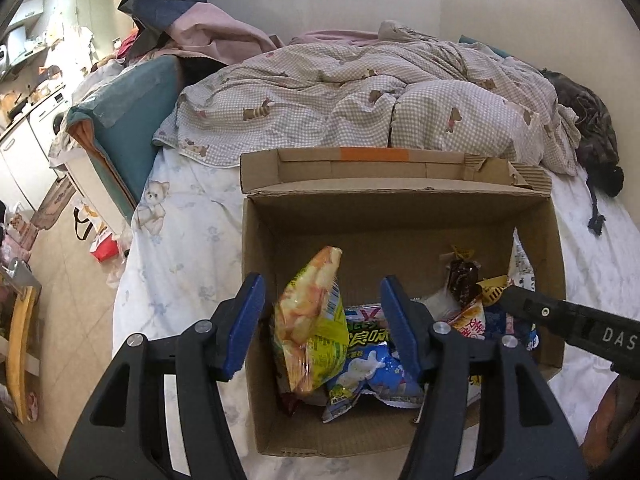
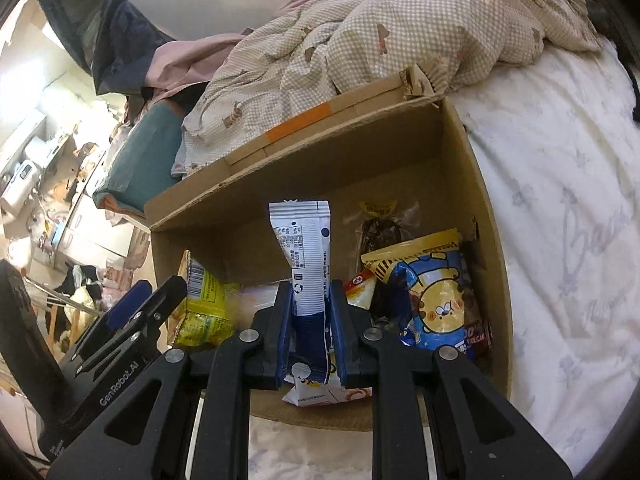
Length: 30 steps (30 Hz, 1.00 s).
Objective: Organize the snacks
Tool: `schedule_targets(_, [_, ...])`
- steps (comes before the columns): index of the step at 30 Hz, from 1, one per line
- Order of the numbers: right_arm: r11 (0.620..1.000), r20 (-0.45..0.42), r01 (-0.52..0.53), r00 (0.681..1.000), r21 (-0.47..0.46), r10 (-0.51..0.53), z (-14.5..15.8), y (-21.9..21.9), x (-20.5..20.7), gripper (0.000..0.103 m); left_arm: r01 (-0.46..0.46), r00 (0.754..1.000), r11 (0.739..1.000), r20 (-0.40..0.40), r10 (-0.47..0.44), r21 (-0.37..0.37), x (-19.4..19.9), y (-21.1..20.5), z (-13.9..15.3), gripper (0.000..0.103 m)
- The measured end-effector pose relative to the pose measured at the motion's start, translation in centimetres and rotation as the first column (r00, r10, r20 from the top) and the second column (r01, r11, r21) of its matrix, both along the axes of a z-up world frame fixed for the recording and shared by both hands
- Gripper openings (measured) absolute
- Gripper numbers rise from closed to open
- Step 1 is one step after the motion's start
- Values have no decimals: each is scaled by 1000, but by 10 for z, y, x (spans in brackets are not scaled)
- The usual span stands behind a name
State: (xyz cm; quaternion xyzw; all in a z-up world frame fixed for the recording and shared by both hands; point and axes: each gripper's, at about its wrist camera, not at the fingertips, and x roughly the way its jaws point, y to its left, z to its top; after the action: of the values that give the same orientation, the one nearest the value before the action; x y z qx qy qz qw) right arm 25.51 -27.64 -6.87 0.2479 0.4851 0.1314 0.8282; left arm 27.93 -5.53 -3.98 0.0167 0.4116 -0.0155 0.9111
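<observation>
Snacks lie in a cardboard box (image 1: 400,216) on the bed (image 1: 184,240). The left gripper (image 1: 322,320) hangs over it, fingers spread around a yellow-green bag (image 1: 312,320). The right gripper (image 2: 310,312) pinches a white and blue packet (image 2: 304,248) above the box.

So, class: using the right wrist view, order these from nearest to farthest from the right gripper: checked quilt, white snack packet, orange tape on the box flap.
1. White snack packet: clamped in the right gripper.
2. Orange tape: on the far flap.
3. Checked quilt: behind the box.
</observation>
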Motion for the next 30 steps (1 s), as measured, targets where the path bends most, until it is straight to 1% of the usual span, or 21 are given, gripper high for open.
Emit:
schedule_targets(2, [1000,-6,6,1000,5,-6,-1,-2,0,22,-2,1000,1000,-3,2,-16,-1,1,1,72])
schedule_targets(3, [1000,-8,9,1000,12,-9,-1,-3,-1,23,-3,1000,1000,-4,3,-23,-2,1,1,76])
schedule_targets(4, [1000,-12,12,1000,19,-11,-2,-4,-1,24,-4,1000,999,0,4,-35,-3,2,3,83])
schedule_targets(5, [1000,-14,11,1000,23,-11,-1,-5,0,24,-4,1000,999,6,4,-45,-4,3,4,88])
schedule_targets(6, [1000,-15,9,1000,26,-8,-1,-5,0,27,-1,1000,999,12,2,-52,-5,3,6,90])
schedule_targets(8, [1000,-10,8,1000,17,-8,0,-5,0,40,7,1000,998,13,-6,-60,-7,3,8,91])
schedule_targets(9, [1000,-1,12,1000,12,-12,2,-5,-1,58,11,1000,998,10,-10,-65,-8,3,9,91])
schedule_targets(10, [1000,12,19,1000,6,-19,4,-6,-1,73,10,1000,998,5,-10,-70,-8,3,9,91])
schedule_targets(11, [1000,34,29,999,0,-29,8,-6,-3,76,7,1000,997,0,-7,-77,-8,5,9,91])
schedule_targets(15, [999,86,32,996,-6,-31,21,-8,-7,79,-14,1000,995,-8,13,-100,-13,12,12,91])
schedule_targets(18, [999,133,43,990,-30,-39,33,-9,-16,87,-30,999,997,9,31,-76,-23,15,16,91])
schedule_targets(20, [999,156,33,987,-32,-28,41,-10,-25,87,-39,999,998,10,39,-56,-30,18,20,91])
schedule_targets(22, [999,170,31,985,-41,-23,48,-12,-35,87,-35,999,997,3,36,-72,-38,23,25,91])
schedule_targets(24, [998,189,35,982,-46,-25,56,-13,-46,88,-37,999,996,8,38,-87,-45,26,32,93])
schedule_targets(26, [998,205,39,978,-56,-26,63,-14,-58,90,-33,999,997,26,35,-70,-57,28,39,103])
schedule_targets(27, [997,210,42,977,-66,-27,65,-14,-63,93,-33,999,998,37,35,-55,-61,27,42,103])
schedule_targets(28, [996,210,44,977,-81,-26,66,-13,-68,94,-30,998,999,53,32,-34,-70,27,45,103])
schedule_targets(30, [994,192,18,981,-104,2,66,-11,-76,94,-14,997,1000,74,15,-24,-86,29,49,103])
